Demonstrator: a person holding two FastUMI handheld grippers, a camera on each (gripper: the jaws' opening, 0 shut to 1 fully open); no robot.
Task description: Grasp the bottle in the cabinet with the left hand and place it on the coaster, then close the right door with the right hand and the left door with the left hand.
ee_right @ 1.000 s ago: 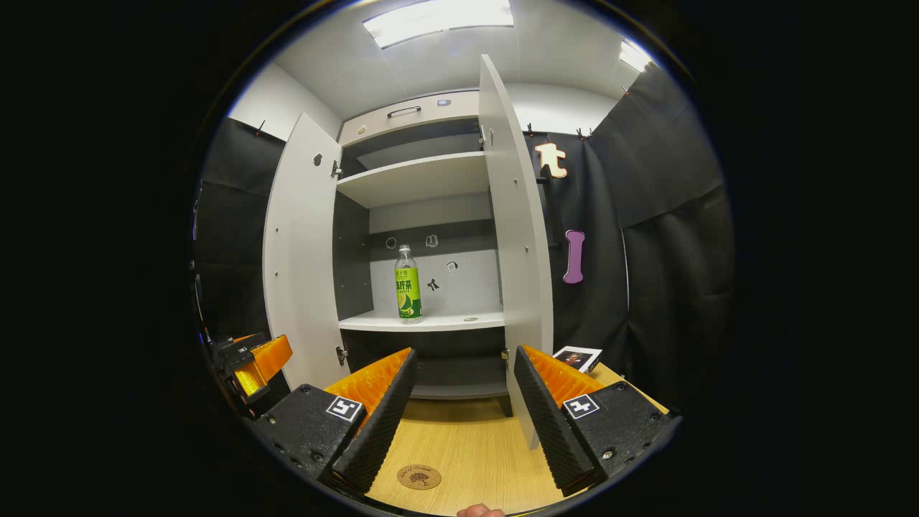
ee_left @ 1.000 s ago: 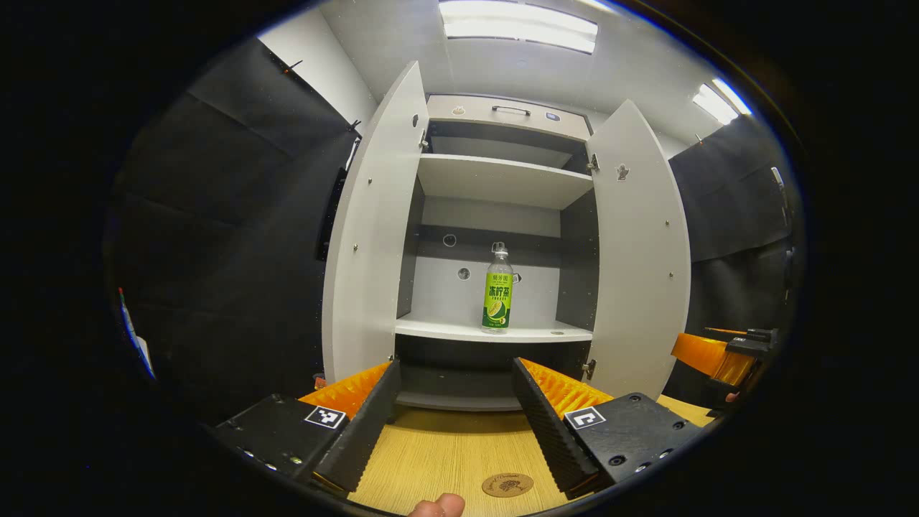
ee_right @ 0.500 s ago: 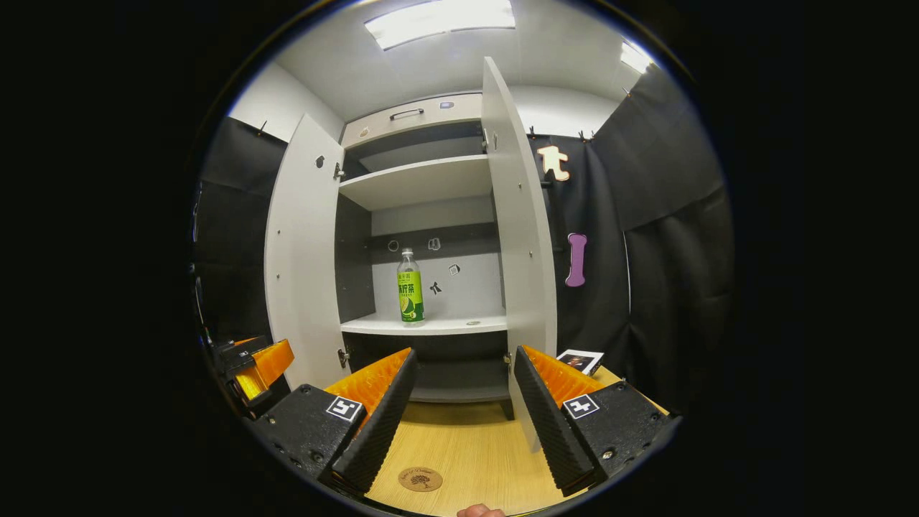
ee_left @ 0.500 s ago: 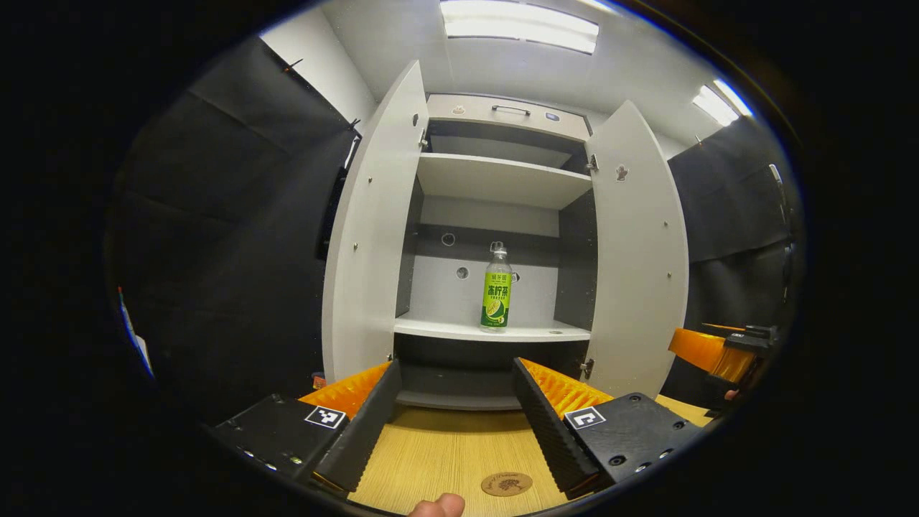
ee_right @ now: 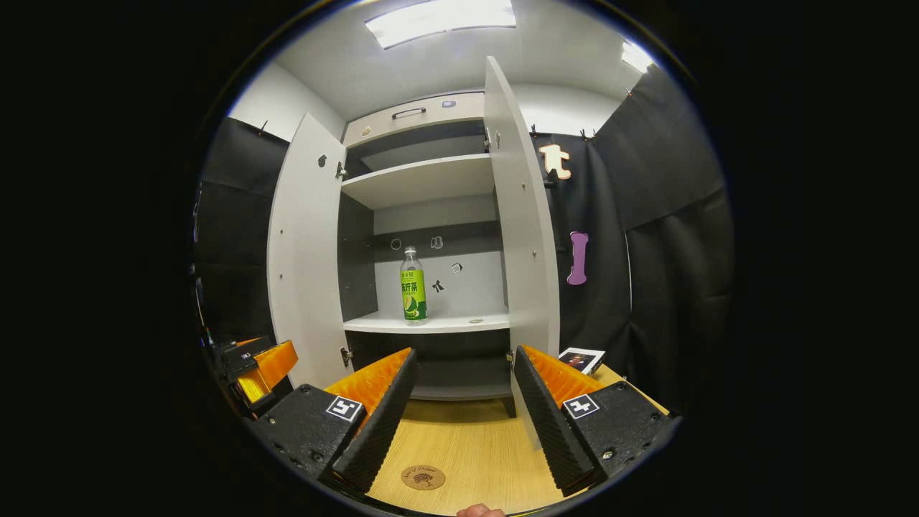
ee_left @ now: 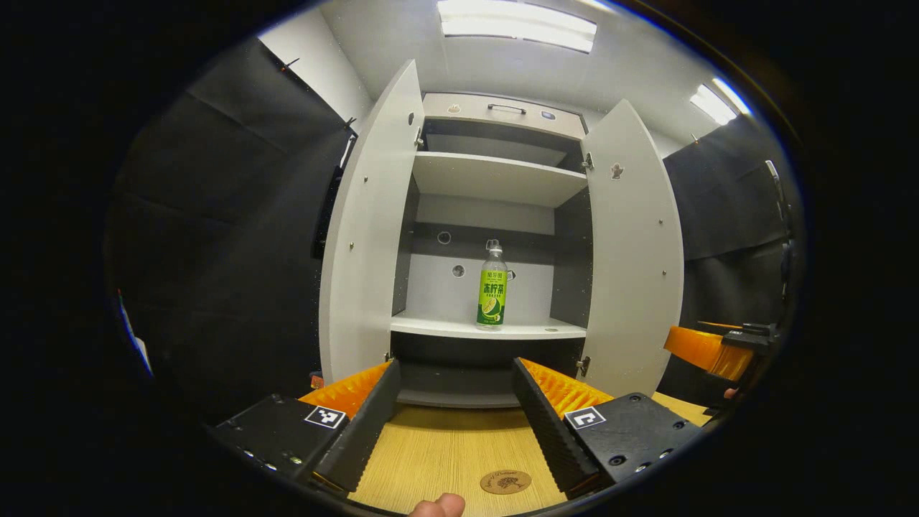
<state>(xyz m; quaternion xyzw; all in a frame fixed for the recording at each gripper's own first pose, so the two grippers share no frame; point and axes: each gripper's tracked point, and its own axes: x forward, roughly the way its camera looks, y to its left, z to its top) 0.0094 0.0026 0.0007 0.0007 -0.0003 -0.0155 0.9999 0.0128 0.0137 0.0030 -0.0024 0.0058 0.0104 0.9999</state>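
**Nothing moved yet: bottle on its shelf, both doors open**

While the bottle (ee_left: 492, 287) stands upright on the middle shelf (ee_left: 488, 329) at the centre of the left gripper view, I judge the task barely begun. Reading that view from left to right: the left door (ee_left: 366, 230) is swung wide at centre left, then comes the open cabinet with the bottle, then the right door (ee_left: 635, 244), equally wide. At the far right edge my right gripper (ee_left: 711, 350) shows in orange.

At the bottom, my left gripper (ee_left: 452, 409) has its fingers well apart with nothing between them, and it is well short of the shelf. The coaster (ee_left: 505, 481) lies bare on the wooden table (ee_left: 431, 452) at lower centre, just before the fingers.

In the right gripper view my right gripper (ee_right: 463, 402) is likewise spread and empty at the bottom, with the coaster (ee_right: 423, 477) at lower centre.

Everything remains: the grasp, the placing on the coaster, then shutting the right door and the left door.
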